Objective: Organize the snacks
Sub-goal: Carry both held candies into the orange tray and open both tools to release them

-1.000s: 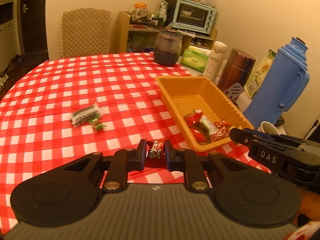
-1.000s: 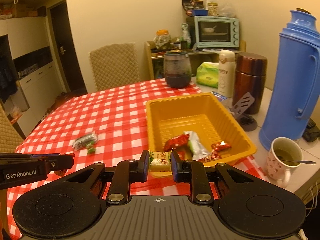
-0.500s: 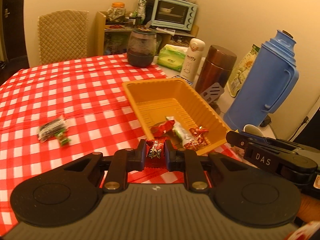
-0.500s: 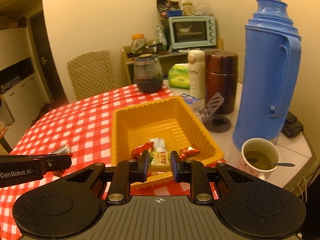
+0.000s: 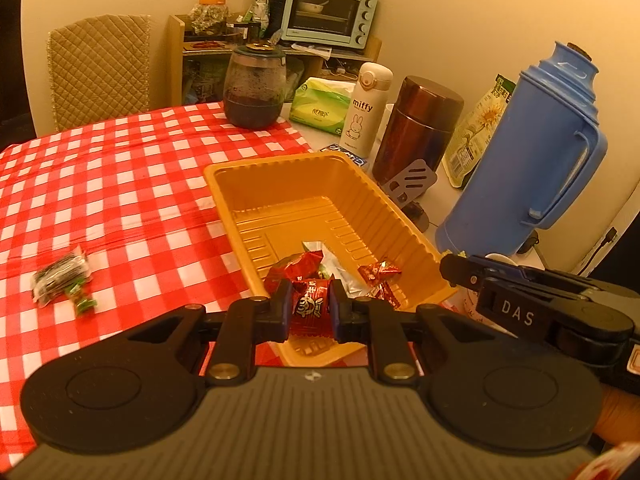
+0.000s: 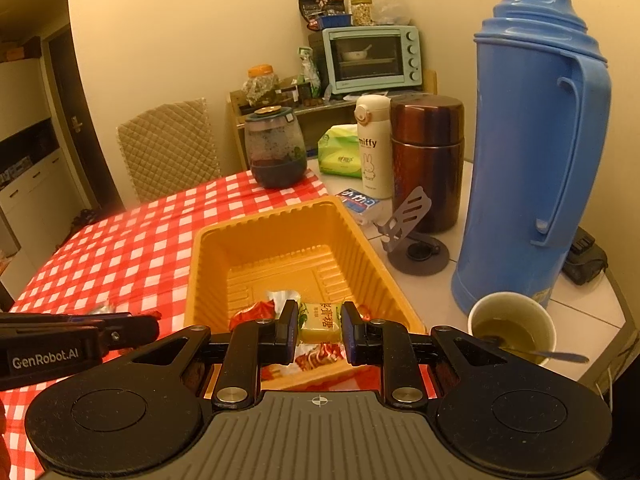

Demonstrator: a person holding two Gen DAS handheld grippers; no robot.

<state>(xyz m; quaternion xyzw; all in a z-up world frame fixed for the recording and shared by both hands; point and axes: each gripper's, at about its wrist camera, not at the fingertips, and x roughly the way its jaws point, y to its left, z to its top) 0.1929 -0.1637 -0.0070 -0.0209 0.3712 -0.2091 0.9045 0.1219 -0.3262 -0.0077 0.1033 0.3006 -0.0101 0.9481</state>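
Note:
My left gripper (image 5: 310, 306) is shut on a small red candy (image 5: 311, 307) and hangs over the near end of the orange tray (image 5: 280, 178). Several wrapped snacks (image 5: 304, 266) lie in the tray's near half. In the right wrist view my right gripper (image 6: 320, 326) is shut on a yellow-green wrapped candy (image 6: 320, 322), also above the near end of the orange tray (image 6: 280, 220). A dark packet with green candies (image 5: 60, 278) lies on the red checked cloth (image 5: 120, 184) at the left. Each gripper shows at the edge of the other's view.
A blue thermos (image 6: 536, 140), a brown flask (image 6: 426, 160), a white bottle (image 6: 372, 144) and a phone stand (image 6: 412, 236) crowd the tray's right side. A cup with liquid and a spoon (image 6: 510, 328) stands near the right front. A glass jar (image 5: 254, 88) sits behind the tray.
Both grippers have carried their candies rightward, from beside the tray's near left corner to above its near end. The tray now fills the middle of both views.

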